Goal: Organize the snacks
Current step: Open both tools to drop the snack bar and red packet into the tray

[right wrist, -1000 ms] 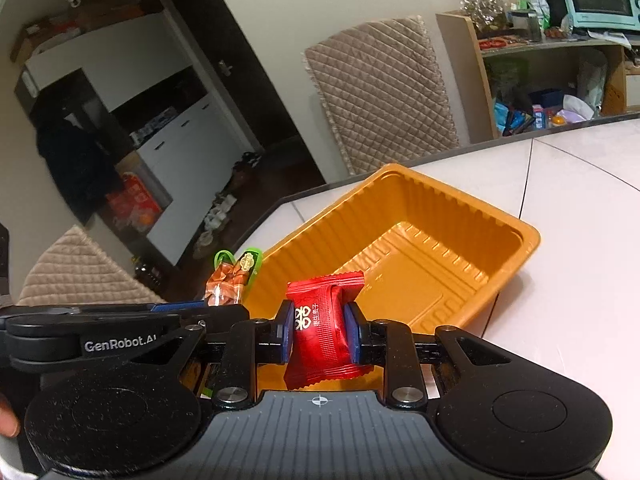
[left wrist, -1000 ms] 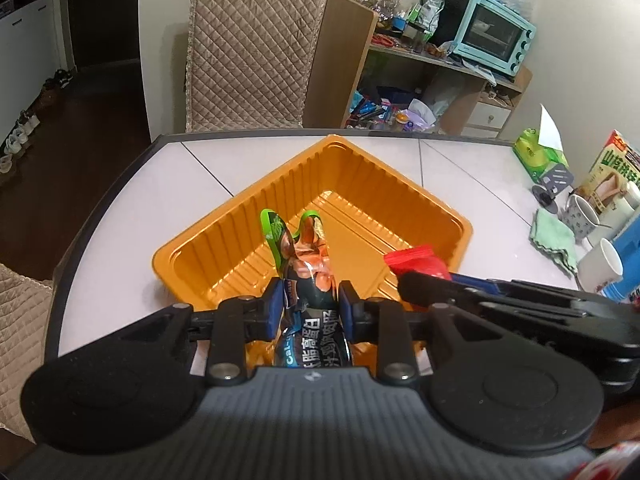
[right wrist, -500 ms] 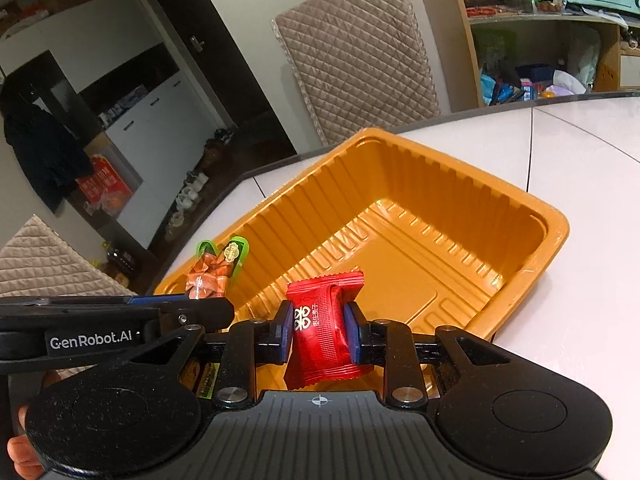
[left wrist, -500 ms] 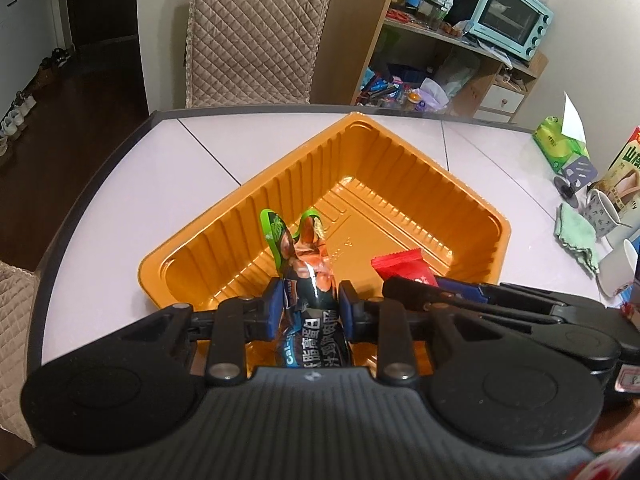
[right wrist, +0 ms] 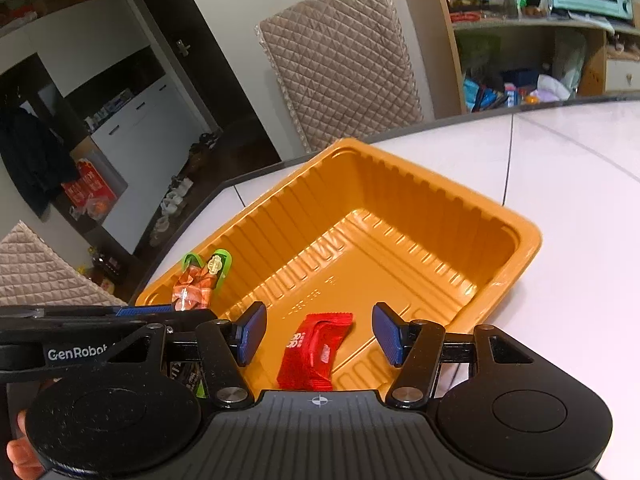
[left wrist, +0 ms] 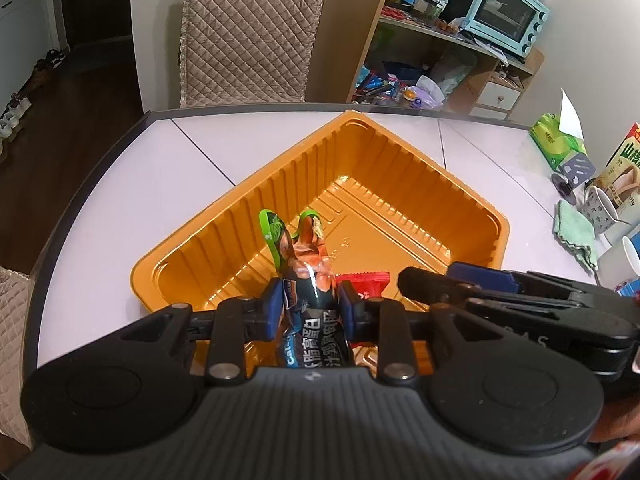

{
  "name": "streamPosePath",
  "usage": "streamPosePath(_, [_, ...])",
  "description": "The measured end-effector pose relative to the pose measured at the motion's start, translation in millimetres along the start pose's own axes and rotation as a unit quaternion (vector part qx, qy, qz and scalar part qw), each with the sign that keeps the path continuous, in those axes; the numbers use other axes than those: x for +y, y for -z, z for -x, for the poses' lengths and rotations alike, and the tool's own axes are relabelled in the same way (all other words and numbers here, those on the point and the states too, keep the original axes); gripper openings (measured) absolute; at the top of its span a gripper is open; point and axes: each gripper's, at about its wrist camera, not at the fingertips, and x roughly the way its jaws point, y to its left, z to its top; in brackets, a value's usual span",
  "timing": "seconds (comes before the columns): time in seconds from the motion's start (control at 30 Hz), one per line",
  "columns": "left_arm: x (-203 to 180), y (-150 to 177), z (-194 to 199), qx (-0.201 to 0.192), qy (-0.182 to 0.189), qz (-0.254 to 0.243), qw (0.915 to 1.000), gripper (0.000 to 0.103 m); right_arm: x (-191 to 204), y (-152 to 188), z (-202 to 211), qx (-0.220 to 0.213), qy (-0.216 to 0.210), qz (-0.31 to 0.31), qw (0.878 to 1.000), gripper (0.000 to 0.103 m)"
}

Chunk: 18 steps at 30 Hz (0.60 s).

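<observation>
Opening over one orange tray (right wrist: 524, 248), right gripper (right wrist: 318, 334) frees one red packet (right wrist: 316, 350); left gripper (left wrist: 308, 308) pinches seemingly one dark pouch (left wrist: 308, 280).

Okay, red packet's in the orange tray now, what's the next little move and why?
Probably open the left claw. Its pads are clamped on the dark snack pouch above the orange tray. The right claw is opening, and the red packet lies free on the tray floor, so the pouch comes next.
</observation>
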Motion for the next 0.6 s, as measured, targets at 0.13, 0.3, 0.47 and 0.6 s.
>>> streamPosePath(0.13, [-1,0,1,-0.002,-0.002,0.002,1.0000,0.030,-1,0,9,-0.005,0.007,0.001,1.000,0.059])
streamPosePath(0.3, [-3,1,10,-0.008,-0.004,-0.004,1.0000,0.037,-1,4,25,-0.015,0.007,0.008,1.000,0.061])
streamPosePath(0.47, [-6,7,32,-0.025,-0.006,-0.008,0.9996,0.042,2,11,48,-0.027,0.001,0.013,1.000,0.065])
streamPosePath(0.6, [-12,19,56,-0.041,-0.014,-0.019,0.9989,0.046,5,24,73,-0.040,-0.010,0.021,0.999,0.067])
